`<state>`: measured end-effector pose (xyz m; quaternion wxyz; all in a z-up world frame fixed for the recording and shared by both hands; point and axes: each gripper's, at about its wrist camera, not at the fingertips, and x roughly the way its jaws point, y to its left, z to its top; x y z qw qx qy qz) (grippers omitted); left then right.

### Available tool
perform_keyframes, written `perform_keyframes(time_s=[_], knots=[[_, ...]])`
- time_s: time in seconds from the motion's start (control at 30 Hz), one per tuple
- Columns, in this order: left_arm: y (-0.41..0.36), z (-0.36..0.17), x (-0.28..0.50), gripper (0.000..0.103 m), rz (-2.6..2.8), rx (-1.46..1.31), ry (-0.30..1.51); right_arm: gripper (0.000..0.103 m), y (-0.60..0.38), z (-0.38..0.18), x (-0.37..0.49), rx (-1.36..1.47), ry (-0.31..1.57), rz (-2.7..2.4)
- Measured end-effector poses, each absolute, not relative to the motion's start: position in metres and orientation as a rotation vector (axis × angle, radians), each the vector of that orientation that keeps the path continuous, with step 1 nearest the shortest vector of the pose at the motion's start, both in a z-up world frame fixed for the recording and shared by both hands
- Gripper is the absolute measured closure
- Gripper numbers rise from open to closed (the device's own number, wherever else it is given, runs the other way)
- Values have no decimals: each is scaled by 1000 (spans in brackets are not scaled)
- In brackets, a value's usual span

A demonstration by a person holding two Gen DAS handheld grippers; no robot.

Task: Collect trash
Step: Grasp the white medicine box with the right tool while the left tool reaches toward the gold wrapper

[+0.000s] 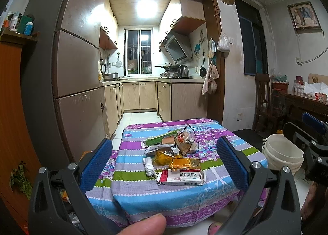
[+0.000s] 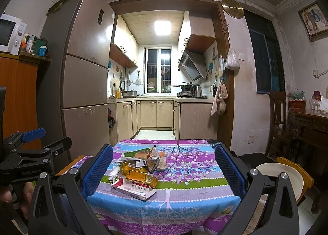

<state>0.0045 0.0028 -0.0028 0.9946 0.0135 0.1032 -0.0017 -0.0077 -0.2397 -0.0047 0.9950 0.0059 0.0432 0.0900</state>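
Observation:
A pile of trash lies on a small table with a striped floral cloth (image 1: 205, 132) (image 2: 194, 173). Nearest is a white and red medicine box (image 1: 181, 177) (image 2: 135, 190). Behind it lie a yellow box (image 1: 184, 163) (image 2: 141, 176), a yellow wrapper (image 1: 164, 156), a crumpled white mask (image 1: 149, 165), a green box (image 1: 162, 137) (image 2: 139, 151) and clear snack bags (image 1: 187, 141) (image 2: 155, 160). My left gripper (image 1: 164, 163) is open and empty, above the table's near edge. My right gripper (image 2: 164, 171) is open and empty, held the same way.
A white plastic bucket (image 1: 280, 153) (image 2: 287, 181) stands on the floor right of the table. The fridge (image 1: 78, 61) is at left, the kitchen doorway behind. A dark wooden desk (image 2: 307, 124) and chair (image 2: 278, 116) stand at right. The right gripper shows in the left view (image 1: 313, 132).

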Motion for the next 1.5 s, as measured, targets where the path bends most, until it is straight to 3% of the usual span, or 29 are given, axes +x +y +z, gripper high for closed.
perform_keyframes(time_s=[0.97, 1.23, 1.43, 1.5], knots=[[18, -9, 28, 5, -10, 37, 257, 4, -237, -17, 14, -30, 135, 262], [65, -48, 125, 5, -100, 70, 478, 6, -192, -75, 125, -260, 454, 617], [96, -90, 186, 5, -144, 11, 627, 18, -146, -122, 209, -385, 670, 804], [98, -98, 192, 5, -169, 14, 640, 26, -135, -137, 225, -414, 717, 832]])
